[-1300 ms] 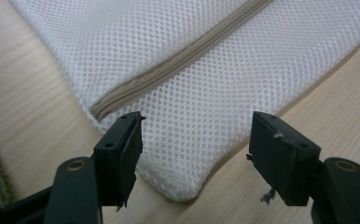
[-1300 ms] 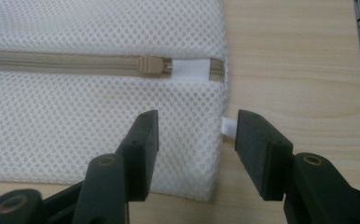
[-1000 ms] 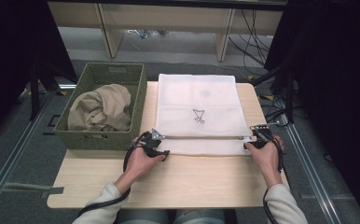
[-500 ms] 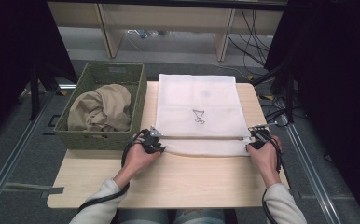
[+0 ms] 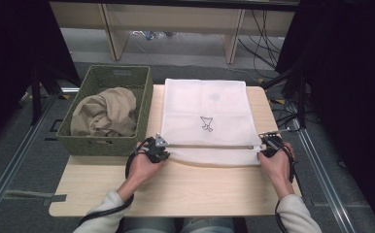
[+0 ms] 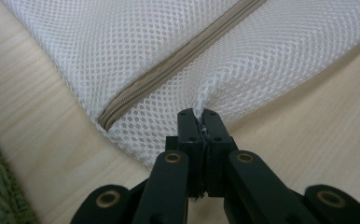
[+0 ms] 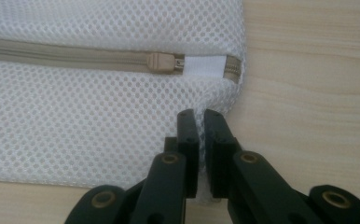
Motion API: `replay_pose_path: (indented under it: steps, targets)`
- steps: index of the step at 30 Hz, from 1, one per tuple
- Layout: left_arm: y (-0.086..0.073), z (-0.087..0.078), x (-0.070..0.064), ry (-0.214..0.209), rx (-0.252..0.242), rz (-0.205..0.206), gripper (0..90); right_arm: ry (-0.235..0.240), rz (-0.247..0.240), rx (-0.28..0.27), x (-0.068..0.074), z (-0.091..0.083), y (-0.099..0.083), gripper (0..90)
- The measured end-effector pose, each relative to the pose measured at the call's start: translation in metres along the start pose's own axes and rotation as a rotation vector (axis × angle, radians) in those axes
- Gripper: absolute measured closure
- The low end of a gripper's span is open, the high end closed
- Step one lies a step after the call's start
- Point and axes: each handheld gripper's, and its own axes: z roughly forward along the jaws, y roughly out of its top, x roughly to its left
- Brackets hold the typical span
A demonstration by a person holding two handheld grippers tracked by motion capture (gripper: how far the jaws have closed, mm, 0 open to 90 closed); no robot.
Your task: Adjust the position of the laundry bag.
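A white mesh laundry bag (image 5: 205, 116) lies flat on the wooden counter (image 5: 176, 189), its tan zipper (image 5: 210, 146) running across the near end. The left gripper (image 6: 200, 116) is clamped on mesh at the bag's near left corner; the right gripper (image 7: 200, 116) pinches mesh just below the zipper pull (image 7: 159, 62). Beside the bag, a green wicker basket (image 5: 142, 104) holds crumpled beige cloth (image 5: 103, 111).

High view: even overhead light, table (image 5: 185, 189) bright, surroundings falling to near black at both sides. Shadows soft and short, no strong glare. Slight softness overall. Both gripper views: close, well lit, mesh bag (image 6: 169, 56) sharp at centre, weave softening toward far edges; black jaws at bottom slightly blurred, faint sheen.
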Motion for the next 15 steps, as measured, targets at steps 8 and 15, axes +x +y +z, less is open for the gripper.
replay_pose_path:
  steps: [8,15]
  targets:
    - [-0.016,-0.021,-0.008,-0.028,-0.014,0.002,87.9,0.047,0.005,0.003,0.005,-0.017,-0.015,86.4]
    - [-0.029,-0.036,-0.018,-0.055,-0.005,0.016,87.8,0.039,-0.01,0.045,0.012,-0.029,-0.031,86.4]
